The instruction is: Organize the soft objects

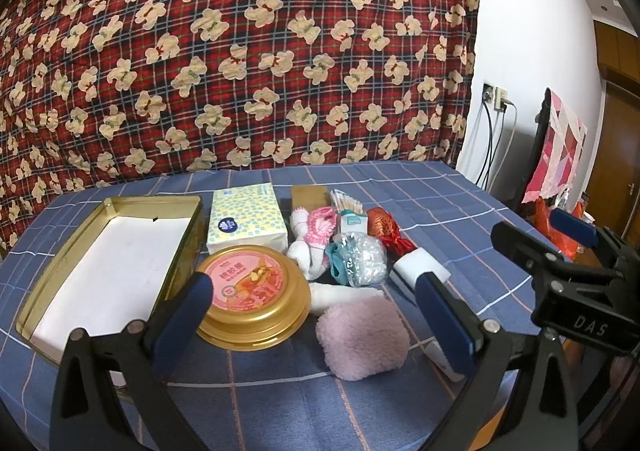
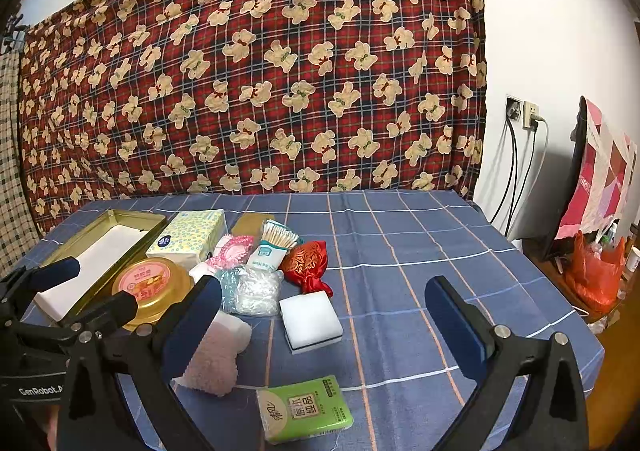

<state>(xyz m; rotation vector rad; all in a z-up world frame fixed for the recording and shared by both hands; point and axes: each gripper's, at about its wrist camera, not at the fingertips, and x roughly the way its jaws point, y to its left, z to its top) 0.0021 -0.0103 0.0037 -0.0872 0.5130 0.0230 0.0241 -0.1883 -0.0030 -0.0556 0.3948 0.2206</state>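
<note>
Soft items lie bunched on the blue checked tablecloth [image 2: 400, 251]: a pink fluffy cloth [image 1: 364, 335] [image 2: 216, 363], a white sponge [image 1: 420, 263] [image 2: 310, 315], a red satin pouch [image 1: 386, 229] [image 2: 308, 261], a clear crinkly bag [image 1: 360, 259] [image 2: 250, 289] and a pink-white knit piece [image 1: 316, 227] [image 2: 232, 247]. A green tissue pack [image 2: 304, 413] lies nearest. My left gripper [image 1: 312, 283] [image 2: 88, 289] hangs open above the fluffy cloth, empty. Level with the sponge, my right gripper [image 2: 322, 291] [image 1: 544, 231] is open and holds nothing.
An open gold tin [image 1: 120, 251] with a white lining sits at the left, beside a dotted tissue box [image 1: 246, 221] and a round gold tin [image 1: 252, 291]. A cotton swab pack [image 2: 276, 241] lies behind. A bear-print cloth [image 2: 260, 71] hangs at the back; an orange bag [image 2: 596, 271] sits past the right edge.
</note>
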